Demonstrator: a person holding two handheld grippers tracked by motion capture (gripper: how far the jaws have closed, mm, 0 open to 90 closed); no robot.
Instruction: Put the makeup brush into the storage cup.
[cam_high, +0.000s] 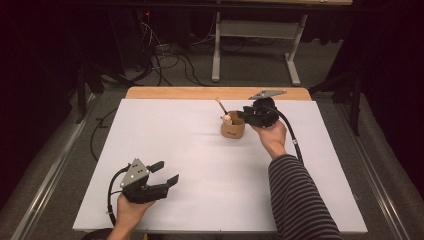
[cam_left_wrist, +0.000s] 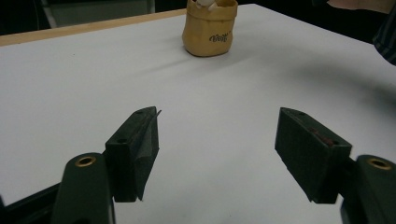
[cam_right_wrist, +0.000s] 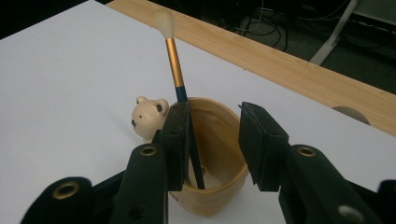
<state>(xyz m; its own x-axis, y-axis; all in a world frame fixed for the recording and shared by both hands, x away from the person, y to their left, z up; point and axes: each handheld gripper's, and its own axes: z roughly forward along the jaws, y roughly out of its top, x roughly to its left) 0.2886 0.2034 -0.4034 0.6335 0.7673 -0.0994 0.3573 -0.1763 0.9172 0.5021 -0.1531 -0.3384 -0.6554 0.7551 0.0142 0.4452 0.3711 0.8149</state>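
Step in hand, as judged: placing or releasing a paintbrush (cam_right_wrist: 173, 63) into the tan paper-bag-style holder (cam_high: 233, 129), which stands near the far edge of the tabletop (cam_high: 200, 150), right of centre; the right gripper (cam_right_wrist: 215, 140) hovers over the holder's mouth, jaws partly open, the brush shaft lying against one jaw, grip not confirmed; the brush leans upright, pale bristle tip up, gold ferrule, dark handle; a small bear figure (cam_right_wrist: 149, 117) sits at the rim; next move calls for a clean vertical withdrawal; the left gripper (cam_high: 162, 172) rests near the front-left corner, wide open, empty
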